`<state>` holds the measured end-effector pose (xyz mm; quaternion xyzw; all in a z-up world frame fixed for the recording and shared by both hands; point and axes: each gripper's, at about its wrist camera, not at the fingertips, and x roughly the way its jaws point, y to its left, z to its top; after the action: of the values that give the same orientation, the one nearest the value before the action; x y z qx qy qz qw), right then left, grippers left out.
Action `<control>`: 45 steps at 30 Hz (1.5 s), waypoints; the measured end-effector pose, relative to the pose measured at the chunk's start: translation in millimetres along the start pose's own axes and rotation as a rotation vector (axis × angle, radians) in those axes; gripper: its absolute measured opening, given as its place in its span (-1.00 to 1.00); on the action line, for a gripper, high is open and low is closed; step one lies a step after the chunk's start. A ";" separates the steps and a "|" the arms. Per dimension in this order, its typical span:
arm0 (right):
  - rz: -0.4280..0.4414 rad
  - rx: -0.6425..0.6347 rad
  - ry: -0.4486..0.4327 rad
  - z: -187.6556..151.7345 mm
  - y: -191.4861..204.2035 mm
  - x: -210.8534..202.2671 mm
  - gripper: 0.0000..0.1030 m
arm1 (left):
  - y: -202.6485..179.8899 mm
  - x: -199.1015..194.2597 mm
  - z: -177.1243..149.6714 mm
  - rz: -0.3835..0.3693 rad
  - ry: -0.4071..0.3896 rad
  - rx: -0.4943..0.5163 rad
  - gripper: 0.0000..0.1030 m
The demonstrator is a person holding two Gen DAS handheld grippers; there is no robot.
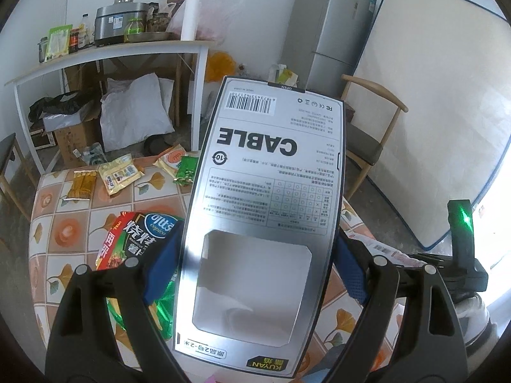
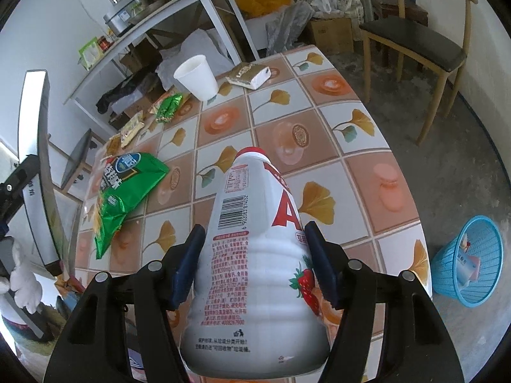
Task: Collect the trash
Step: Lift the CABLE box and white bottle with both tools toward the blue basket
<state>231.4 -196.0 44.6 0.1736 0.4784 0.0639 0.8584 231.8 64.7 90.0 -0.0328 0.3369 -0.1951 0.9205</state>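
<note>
Two grippers, both loaded. Left gripper [image 1: 255, 261] is clamped on a silver cable box [image 1: 265, 210], blue pads on its long edges, box standing up off the tabletop [image 1: 64, 233]. Right gripper [image 2: 255, 265] is clamped on a white drink bottle [image 2: 255, 255], cap end pointing away toward 12 o'clock, pads on the ribbed body.

Step in hand, as I judge it: carry both to the blue basket [image 2: 469, 265] on the floor at 3 o'clock in the right view. Keep both grips firm, swing clear of the tabletop edge and let go only when directly over the rim; the box is broad and light, so it could catch the rim or slip sideways.

Left on the tabletop: green chip bag [image 2: 127, 198] at 9 o'clock, further out a white paper cup [image 2: 196, 76] and a small wrapped block [image 2: 249, 76] at 12 o'clock, and small snack packets [image 1: 118, 174] at the far edge.

Only the right view shows the basket, cup and block. Only the left view shows the fridge [image 1: 329, 32] and the mattress [image 1: 431, 111] against the wall.
</note>
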 end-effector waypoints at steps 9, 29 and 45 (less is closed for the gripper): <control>0.060 0.011 -0.099 10.4 -2.4 -38.6 0.21 | -5.6 -18.3 15.7 -0.013 -0.088 -0.026 0.59; 0.115 0.030 -0.276 17.9 8.3 -119.9 0.21 | -49.1 -82.4 35.4 -0.158 -0.229 -0.010 0.59; 0.062 0.136 -0.395 -28.1 -49.4 -187.0 0.21 | -128.1 -81.6 7.3 -0.321 -0.161 0.049 0.59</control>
<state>105.0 -286.9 162.8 0.2548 0.2984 0.0224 0.9195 136.4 -22.8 169.8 -0.0791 0.2476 -0.3445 0.9021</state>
